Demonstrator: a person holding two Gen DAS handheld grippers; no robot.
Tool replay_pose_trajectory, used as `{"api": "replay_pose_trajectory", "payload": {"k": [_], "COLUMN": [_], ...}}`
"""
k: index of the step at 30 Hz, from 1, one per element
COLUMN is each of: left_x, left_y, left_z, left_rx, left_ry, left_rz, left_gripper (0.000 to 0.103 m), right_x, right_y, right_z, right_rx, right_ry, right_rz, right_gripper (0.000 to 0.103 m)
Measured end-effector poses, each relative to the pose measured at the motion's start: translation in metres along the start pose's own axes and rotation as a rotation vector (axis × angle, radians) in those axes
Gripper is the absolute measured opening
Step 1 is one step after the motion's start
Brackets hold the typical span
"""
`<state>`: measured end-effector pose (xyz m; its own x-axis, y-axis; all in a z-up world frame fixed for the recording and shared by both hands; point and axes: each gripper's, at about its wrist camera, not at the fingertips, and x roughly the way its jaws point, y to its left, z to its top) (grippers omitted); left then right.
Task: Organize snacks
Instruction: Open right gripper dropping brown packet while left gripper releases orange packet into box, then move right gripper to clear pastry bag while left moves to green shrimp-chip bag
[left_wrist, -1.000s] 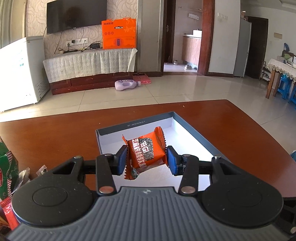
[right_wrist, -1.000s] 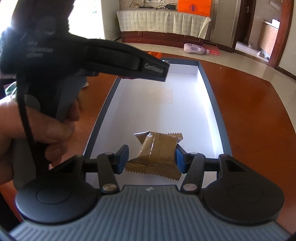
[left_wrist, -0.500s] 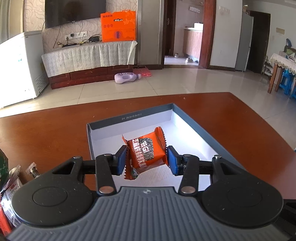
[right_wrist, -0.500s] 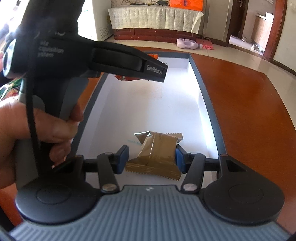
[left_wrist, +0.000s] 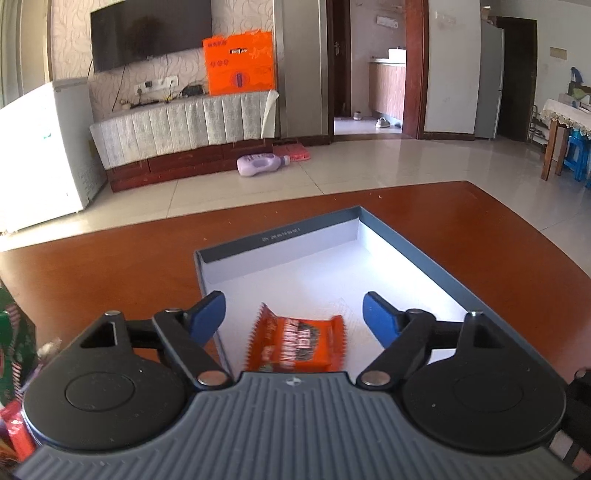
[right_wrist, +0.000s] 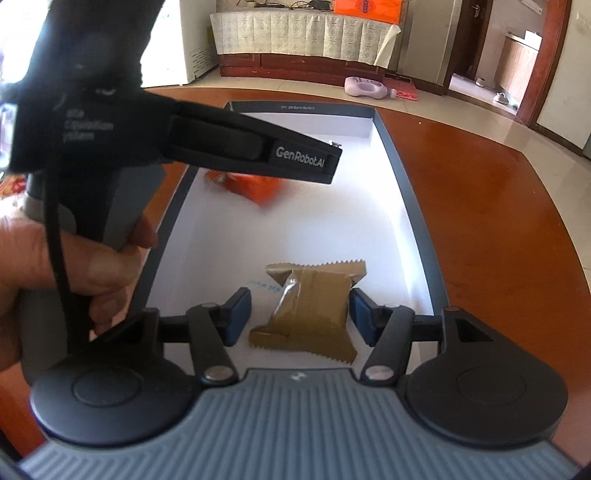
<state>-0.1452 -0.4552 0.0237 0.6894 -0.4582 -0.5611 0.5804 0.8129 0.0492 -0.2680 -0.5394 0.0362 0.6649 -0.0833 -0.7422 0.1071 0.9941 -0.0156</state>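
Observation:
A grey-rimmed box (left_wrist: 280, 236) with a white floor lies on the brown table. In the left wrist view my left gripper (left_wrist: 293, 314) hangs over its near end, jaws opening wide. The orange snack packet (left_wrist: 295, 345) lies blurred below and between them, touching neither pad. In the right wrist view my right gripper (right_wrist: 300, 318) is over the box's other end, jaws opening. The brown snack packet (right_wrist: 310, 306) sits between them, clear of the left pad and close against the right pad. The orange snack packet (right_wrist: 255, 186) shows, blurred, under the left tool's black housing (right_wrist: 255, 147).
A hand (right_wrist: 55, 266) holds the left tool just left of the box. Several loose snack packets (left_wrist: 11, 369) lie at the table's left edge. Bare brown table (left_wrist: 480, 258) surrounds the box. A purple bottle (left_wrist: 260, 164) lies on the floor beyond.
The left jaws have spread wide and the orange packet has dropped from them into the box. The right jaws have widened, and their left pad has come off the brown packet.

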Motion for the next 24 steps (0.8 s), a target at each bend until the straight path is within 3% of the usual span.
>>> {"api": "replay_pose_trajectory", "payload": {"k": [8, 16, 24], "left_x": [-0.042, -0.097, -0.151], "left_y": [0.025, 0.067, 0.135], "left_z": [-0.005, -0.016, -0.04], "left_rx": [-0.039, -0.113, -0.207], "left_ry": [-0.047, -0.087, -0.068], "left_rz": [0.033, 0.125, 0.239], "left_gripper": [0.092, 0.096, 0.096], "right_x": [-0.024, -0.052, -0.059], "right_y": [0.002, 0.021, 0.06], "right_z": [-0.004, 0.0, 0.009], "right_rx": [0.023, 0.035, -0.036], "right_ry": [-0.069, -0.187, -0.222], "right_rz": [0.014, 0.035, 0.179], "right_gripper": [0.069, 0.07, 0.07]}}
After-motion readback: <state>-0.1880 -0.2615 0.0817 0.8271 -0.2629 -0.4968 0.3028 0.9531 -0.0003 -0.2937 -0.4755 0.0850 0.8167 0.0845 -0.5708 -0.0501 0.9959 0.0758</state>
